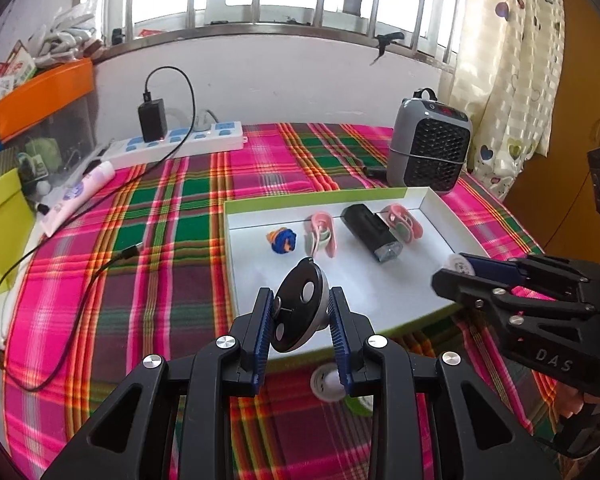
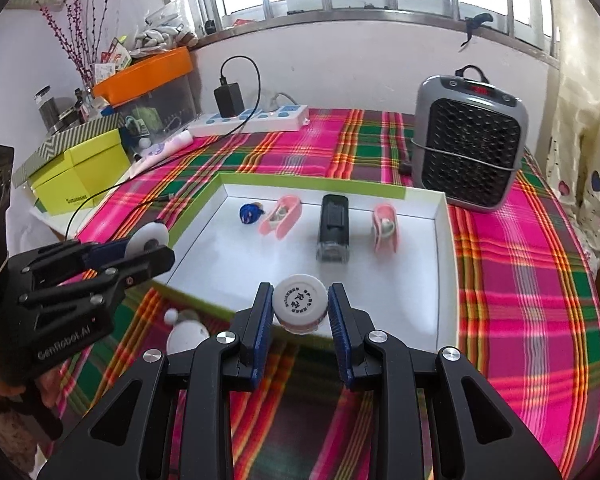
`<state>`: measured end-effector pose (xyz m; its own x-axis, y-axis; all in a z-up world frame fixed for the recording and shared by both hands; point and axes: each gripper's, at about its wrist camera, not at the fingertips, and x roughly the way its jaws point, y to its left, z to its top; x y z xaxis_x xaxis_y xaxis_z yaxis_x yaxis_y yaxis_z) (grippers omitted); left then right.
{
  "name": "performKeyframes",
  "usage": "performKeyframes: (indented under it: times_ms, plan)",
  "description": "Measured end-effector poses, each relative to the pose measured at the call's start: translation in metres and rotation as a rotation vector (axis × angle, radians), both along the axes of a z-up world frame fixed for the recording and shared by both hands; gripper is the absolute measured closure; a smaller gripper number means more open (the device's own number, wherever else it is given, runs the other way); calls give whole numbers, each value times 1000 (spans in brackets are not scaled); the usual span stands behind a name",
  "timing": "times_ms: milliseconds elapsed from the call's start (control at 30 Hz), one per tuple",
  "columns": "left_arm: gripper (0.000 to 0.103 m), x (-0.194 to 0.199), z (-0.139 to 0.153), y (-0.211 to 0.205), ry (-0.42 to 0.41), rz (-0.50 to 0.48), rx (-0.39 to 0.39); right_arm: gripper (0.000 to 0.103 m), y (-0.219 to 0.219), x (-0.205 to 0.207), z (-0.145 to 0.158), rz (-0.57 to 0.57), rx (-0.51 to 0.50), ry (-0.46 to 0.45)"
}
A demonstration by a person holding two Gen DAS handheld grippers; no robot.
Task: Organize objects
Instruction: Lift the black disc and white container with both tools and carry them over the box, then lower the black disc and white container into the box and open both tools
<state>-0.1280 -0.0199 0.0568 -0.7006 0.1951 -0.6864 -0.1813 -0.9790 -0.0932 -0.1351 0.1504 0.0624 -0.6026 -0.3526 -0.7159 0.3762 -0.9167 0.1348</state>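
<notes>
1. Over the tray's (image 1: 428, 196) near edge, the left gripper (image 1: 300, 312) fingers clamp a black disc (image 1: 298, 306)
2. Beside it, the right gripper (image 2: 300, 308) fingers clamp a white-capped jar (image 2: 300, 306)
3. Both held above the plaid desk (image 1: 172, 216)

The tray's (image 2: 444, 264) near half lies free (black flashlight (image 2: 333, 226) and heater (image 2: 470, 142) crowd the back).

The right gripper (image 2: 300, 312) clamps a white-capped jar (image 2: 299, 307) over the tray's (image 2: 444, 280) near edge; the left gripper (image 2: 156, 250) grips a round white thing (image 2: 146, 240).
</notes>
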Motion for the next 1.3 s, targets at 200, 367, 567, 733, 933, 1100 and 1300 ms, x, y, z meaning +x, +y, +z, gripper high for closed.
performKeyframes:
  times_ms: [200, 367, 567, 733, 933, 1100, 1300]
  plan:
    - [77, -19, -5, 3, -10, -4, -21, 74, -8, -23, -6, 24, 7, -21]
    - [77, -31, -10, 7, -17, -10, -38, 74, -14, -42, -14, 44, 20, -41]
    - [77, -42, -18, 11, -31, -19, -62, 74, -17, -57, -22, 68, 23, -62]
    - [77, -47, -25, 11, -46, -23, -70, 74, -21, -61, -22, 88, 24, -62]
    - [77, -49, -32, 10, -63, -25, -71, 74, -27, -65, -26, 112, 31, -74]
    - [77, -50, -33, 10, -65, -28, -75, 74, -29, -73, -30, 116, 35, -95]
    - [77, -53, -34, 13, -66, -35, -88, 74, -32, -77, -32, 122, 55, -93]
